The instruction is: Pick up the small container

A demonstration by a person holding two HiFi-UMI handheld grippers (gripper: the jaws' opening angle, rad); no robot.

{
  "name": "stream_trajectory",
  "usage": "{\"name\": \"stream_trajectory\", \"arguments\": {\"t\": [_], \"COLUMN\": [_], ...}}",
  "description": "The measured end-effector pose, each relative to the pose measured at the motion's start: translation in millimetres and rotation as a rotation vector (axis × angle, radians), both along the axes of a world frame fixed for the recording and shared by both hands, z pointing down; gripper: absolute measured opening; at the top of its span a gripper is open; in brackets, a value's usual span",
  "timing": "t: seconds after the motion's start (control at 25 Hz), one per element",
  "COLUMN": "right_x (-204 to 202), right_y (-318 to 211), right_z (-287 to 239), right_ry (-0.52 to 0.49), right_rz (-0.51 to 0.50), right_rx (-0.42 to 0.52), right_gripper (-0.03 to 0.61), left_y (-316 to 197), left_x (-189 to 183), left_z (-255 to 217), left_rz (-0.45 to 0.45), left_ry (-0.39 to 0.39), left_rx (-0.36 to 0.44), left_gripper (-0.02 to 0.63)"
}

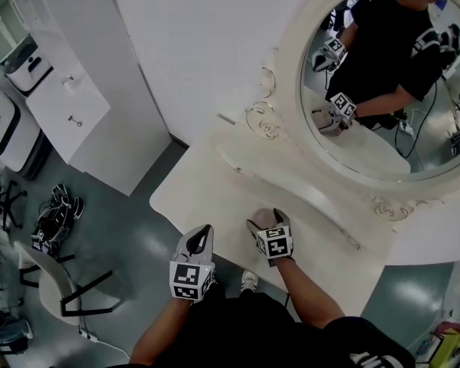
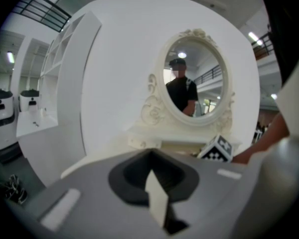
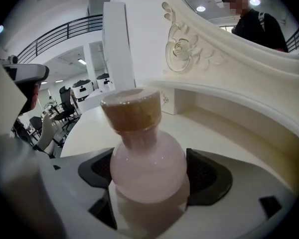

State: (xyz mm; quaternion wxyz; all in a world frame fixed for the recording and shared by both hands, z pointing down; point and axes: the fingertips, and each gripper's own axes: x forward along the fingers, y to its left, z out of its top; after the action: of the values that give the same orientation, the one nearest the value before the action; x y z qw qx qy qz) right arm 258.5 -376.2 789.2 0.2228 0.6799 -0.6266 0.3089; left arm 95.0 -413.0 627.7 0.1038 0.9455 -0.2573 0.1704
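The small container (image 3: 147,158) is a round pink bottle with a tan cork top. It stands upright on the cream dressing table (image 1: 207,186), directly between the jaws of my right gripper (image 3: 149,172). The dark pads (image 3: 209,176) flank its belly without squeezing it, so the gripper is open. From the head view the bottle (image 1: 263,218) shows just in front of my right gripper (image 1: 265,224) near the table's front edge. My left gripper (image 1: 198,240) hovers at the front edge to the left, its jaws together and empty (image 2: 152,180).
An oval mirror (image 1: 383,90) in an ornate cream frame rises at the back of the table, above a low raised shelf (image 1: 291,186). A white cabinet (image 1: 69,102) stands to the left, with a chair (image 1: 54,282) and a dark bag (image 1: 57,209) on the floor.
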Motion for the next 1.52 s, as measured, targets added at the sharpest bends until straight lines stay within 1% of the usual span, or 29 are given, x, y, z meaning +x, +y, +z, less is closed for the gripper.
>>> {"name": "stream_trajectory", "arguments": {"t": [0.24, 0.52, 0.68, 0.84, 1.0, 1.2, 1.36, 1.52], "right_x": [-1, -1, 0, 2, 6, 3, 1, 1], "right_y": [-3, -3, -4, -4, -5, -4, 0, 6], "right_z": [3, 4, 4, 2, -19, -67, -118, -174], "right_ry": [0.009, 0.020, 0.022, 0.006, 0.005, 0.024, 0.029, 0.042], "right_rz": [-0.014, -0.020, -0.014, 0.007, 0.019, 0.003, -0.002, 0.014], "right_rx": [-0.032, -0.029, -0.026, -0.013, 0.048, 0.147, 0.258, 0.377], "right_gripper": [0.374, 0.374, 0.374, 0.374, 0.374, 0.374, 0.374, 0.374], "left_y": [-2, -2, -3, 1, 5, 9, 10, 12], "left_x": [0, -5, -11, -12, -7, -5, 0, 6], "left_z": [2, 2, 2, 1, -2, -8, -12, -21], "left_rz": [0.001, -0.004, -0.025, -0.008, 0.012, 0.022, 0.029, 0.041], "left_ry": [0.004, 0.002, 0.004, -0.009, -0.005, 0.011, 0.030, 0.059], "left_rx": [-0.003, 0.003, -0.003, 0.017, 0.029, 0.034, 0.036, 0.050], "left_gripper": [0.006, 0.006, 0.006, 0.006, 0.006, 0.006, 0.006, 0.006]}}
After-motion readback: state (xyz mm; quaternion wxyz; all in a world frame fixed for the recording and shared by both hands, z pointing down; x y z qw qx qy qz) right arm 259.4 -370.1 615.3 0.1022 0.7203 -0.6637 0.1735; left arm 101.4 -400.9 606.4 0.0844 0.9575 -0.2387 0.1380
